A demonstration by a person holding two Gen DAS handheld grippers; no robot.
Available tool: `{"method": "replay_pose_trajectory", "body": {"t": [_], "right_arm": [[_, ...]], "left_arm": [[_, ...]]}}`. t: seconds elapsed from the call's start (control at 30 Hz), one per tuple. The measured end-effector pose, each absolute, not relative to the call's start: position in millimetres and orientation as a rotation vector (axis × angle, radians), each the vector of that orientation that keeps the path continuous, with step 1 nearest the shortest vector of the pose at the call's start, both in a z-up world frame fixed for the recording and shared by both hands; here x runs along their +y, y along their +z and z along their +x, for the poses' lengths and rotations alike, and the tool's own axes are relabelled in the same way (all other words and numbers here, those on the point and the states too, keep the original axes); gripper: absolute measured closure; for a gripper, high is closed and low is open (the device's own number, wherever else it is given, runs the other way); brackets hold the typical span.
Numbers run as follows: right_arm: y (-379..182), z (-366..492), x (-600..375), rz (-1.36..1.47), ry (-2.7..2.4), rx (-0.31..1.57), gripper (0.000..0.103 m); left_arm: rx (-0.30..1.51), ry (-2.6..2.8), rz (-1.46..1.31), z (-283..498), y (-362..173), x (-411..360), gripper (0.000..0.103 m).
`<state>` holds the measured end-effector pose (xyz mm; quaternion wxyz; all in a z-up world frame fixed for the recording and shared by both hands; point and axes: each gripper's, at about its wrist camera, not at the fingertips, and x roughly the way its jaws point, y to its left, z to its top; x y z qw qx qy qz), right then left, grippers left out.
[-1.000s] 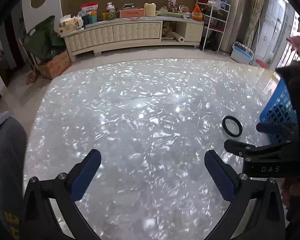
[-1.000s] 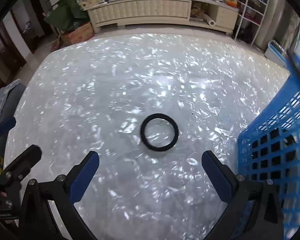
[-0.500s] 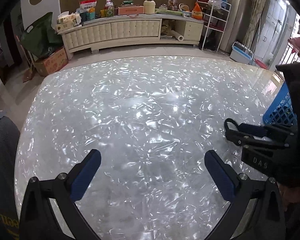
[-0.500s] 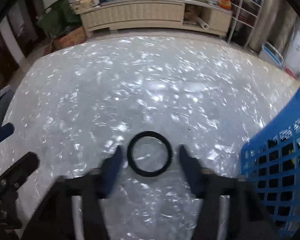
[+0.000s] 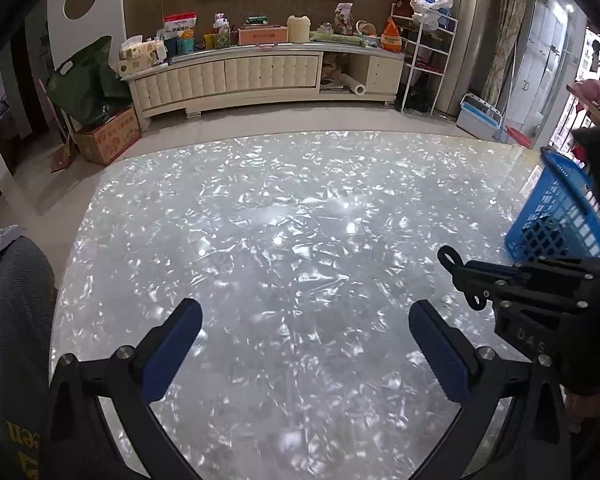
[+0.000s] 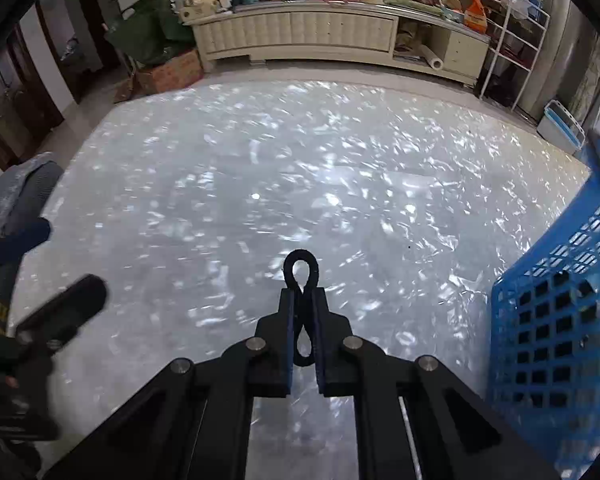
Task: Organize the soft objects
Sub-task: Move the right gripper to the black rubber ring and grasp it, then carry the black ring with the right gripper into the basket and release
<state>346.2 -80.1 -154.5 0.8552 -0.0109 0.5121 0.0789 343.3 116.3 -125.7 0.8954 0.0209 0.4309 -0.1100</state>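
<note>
Right wrist | right gripper (image 6: 303, 320) pinches soft black rubber ring (image 6: 301, 268) flat for carrying | blue plastic lattice basket (image 6: 556, 320) beside, likely destination | left gripper (image 5: 304, 344) spread, empty

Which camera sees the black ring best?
The right wrist view: the black ring sits centre frame, squeezed between the right hand-held gripper fingers. The left wrist view shows only its tip, far right.

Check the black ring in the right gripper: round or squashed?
Squashed. The right gripper is shut on the black ring, pinching it into a narrow figure-eight; one loop pokes out past the fingertips.
</note>
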Motion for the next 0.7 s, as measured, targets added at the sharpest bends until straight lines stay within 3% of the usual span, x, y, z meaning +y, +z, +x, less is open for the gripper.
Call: {"method": "replay_pose_trajectory", "body": {"t": [0.7], "right_arm": [[-2, 234, -105, 0.014, 0.237, 0.860, 0.096]], "left_arm": [[0.759, -0.247, 0.041, 255, 5, 91, 0.000]]}}
